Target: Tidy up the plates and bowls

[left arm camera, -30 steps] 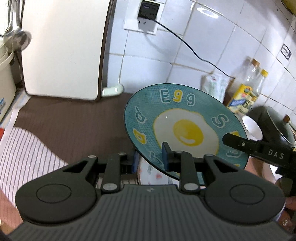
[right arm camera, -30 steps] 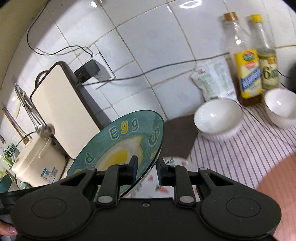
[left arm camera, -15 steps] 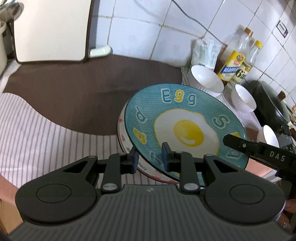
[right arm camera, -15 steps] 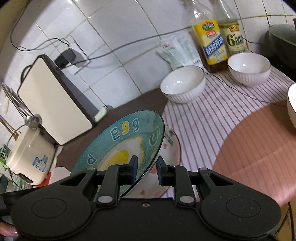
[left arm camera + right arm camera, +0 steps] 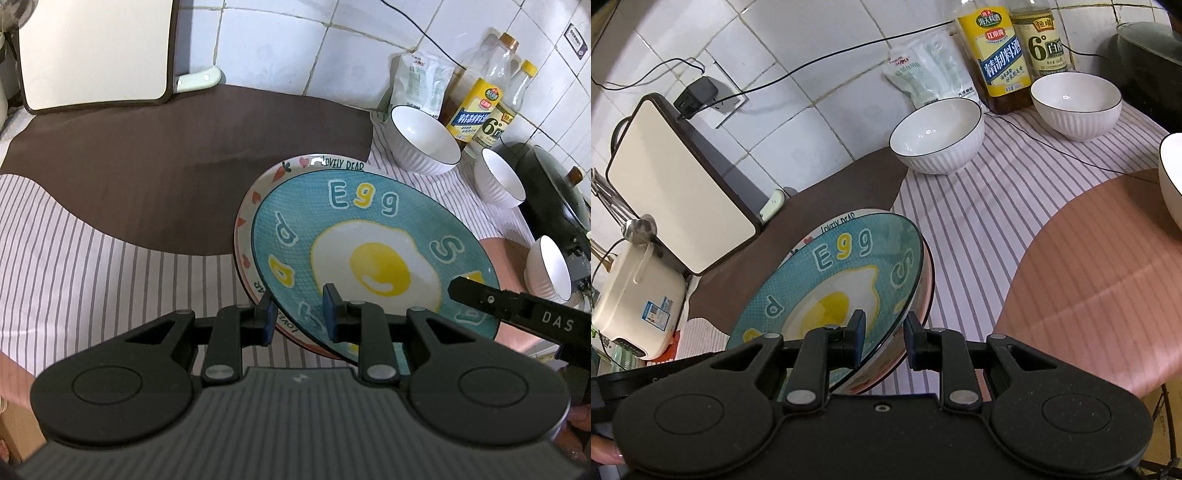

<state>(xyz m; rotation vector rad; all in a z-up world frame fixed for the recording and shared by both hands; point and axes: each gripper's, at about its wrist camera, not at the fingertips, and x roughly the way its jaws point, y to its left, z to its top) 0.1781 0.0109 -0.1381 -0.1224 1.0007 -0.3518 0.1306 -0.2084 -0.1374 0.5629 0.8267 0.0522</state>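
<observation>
Counter w/ striped cloth [image 5: 964,206], brown [image 5: 166,155] & pink [image 5: 1082,273] patches, bearing pink-rim plate [image 5: 258,184], white bowls [image 5: 936,136] [image 5: 1076,103], 2 bottles [image 5: 995,55], pouch [image 5: 929,74], cooker [image 5: 635,299].

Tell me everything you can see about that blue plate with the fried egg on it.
The egg plate is round and teal with a fine grid pattern, glossy like glazed ceramic. A white-and-yellow fried egg fills its centre, ringed by letters including "Egg". It tilts slightly, directly over a white plate marked "LOVELY BEAR"; whether they touch is unclear. The left gripper and right gripper each straddle its near rim with their fingers.
</observation>
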